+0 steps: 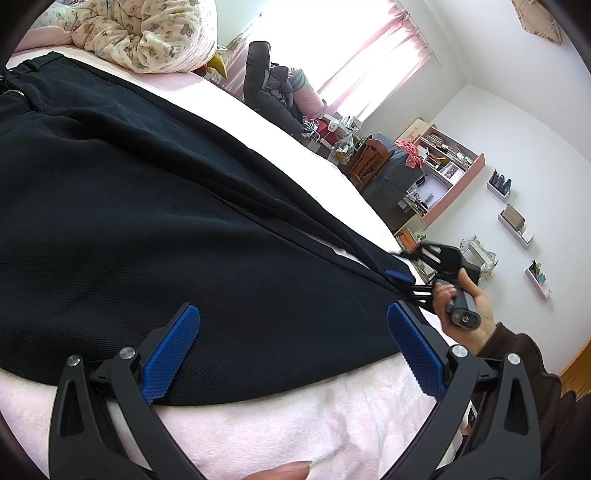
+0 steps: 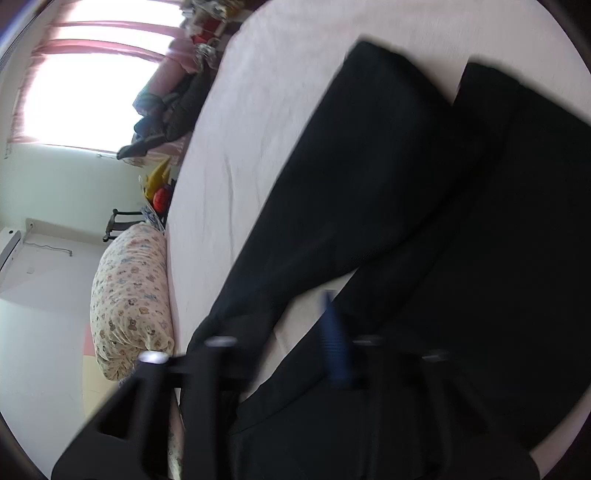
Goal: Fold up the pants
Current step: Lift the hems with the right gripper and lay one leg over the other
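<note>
Pink bed (image 1: 295,424): left gripper (image 1: 293,325) agape over pants (image 1: 147,221); right gripper (image 1: 400,275) state unclear.

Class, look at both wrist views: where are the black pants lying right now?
The black pants lie spread on the pink bed sheet, waistband toward the teddy-print bedding. In the right wrist view, their two legs stretch away across the bed.

A home bedroom: wide bed with pale pink sheet (image 1: 280,417), bear-print quilted duvet (image 1: 147,33), pink window curtains (image 1: 373,62), and a cluttered pink-edged wall bookshelf (image 1: 448,168) (books, small bottles).
</note>
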The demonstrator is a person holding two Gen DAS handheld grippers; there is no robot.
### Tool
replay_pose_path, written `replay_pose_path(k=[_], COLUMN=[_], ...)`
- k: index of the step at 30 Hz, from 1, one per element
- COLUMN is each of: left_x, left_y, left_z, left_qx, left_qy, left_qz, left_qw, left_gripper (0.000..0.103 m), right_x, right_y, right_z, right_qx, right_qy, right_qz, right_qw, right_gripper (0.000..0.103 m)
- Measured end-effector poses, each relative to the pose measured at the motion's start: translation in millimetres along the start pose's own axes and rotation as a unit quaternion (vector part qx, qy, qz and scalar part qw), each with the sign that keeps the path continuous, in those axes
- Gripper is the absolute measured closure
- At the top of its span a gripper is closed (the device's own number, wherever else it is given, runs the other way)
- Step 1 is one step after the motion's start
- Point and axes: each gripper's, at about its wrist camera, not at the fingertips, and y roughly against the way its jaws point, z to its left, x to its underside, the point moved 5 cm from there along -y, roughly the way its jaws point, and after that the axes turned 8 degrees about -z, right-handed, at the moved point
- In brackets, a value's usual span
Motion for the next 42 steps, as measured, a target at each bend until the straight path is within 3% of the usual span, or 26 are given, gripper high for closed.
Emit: replay_pose_path(k=[4, 7, 11, 15, 19, 20, 27, 34, 42], left_x=[0, 0, 0, 0, 2, 2, 2, 2, -5], left_y=[0, 0, 0, 0, 0, 0, 0, 2, 14], left_z=[0, 0, 0, 0, 0, 0, 1, 4, 6], left_qx=[0.0, 0.0, 0.0, 0.001, 0.005, 0.007, 0.014, 0.021, 0.035], left_qy=[0.0, 0.0, 0.0, 0.0, 0.002, 0.003, 0.008, 0.019, 0.045], left_qz=[0.0, 0.0, 0.0, 0.0, -0.002, -0.003, -0.006, -0.017, -0.043], left_qw=[1.0, 1.0, 1.0, 1.0, 1.0, 1.0, 0.9999, 0.9994, 0.9974], left_gripper=[0.002, 0.002, 0.002, 0.002, 0.002, 0.002, 0.002, 0.002, 0.002], right_x=[12, 15, 17, 11, 2, 0, -7, 4, 41], right_y=[-18, -28, -30, -31, -25, -23, 18, 54, 62], right_z=[12, 10, 2, -6, -10, -11, 16, 19, -11], right_qx=[0.0, 0.024, 0.052, 0.052, 0.032, 0.023, -0.044, -0.082, -0.062], right_qy=[-0.001, -0.011, -0.039, -0.058, -0.048, -0.048, 0.029, 0.031, 0.019], right_qz=[-0.003, -0.008, -0.021, -0.044, -0.08, -0.085, -0.135, -0.15, -0.126], right_qw=[1.0, 1.0, 0.998, 0.996, 0.995, 0.995, 0.989, 0.985, 0.99], right_gripper=[0.051, 0.052, 0.06, 0.064, 0.096, 0.098, 0.099, 0.099, 0.099])
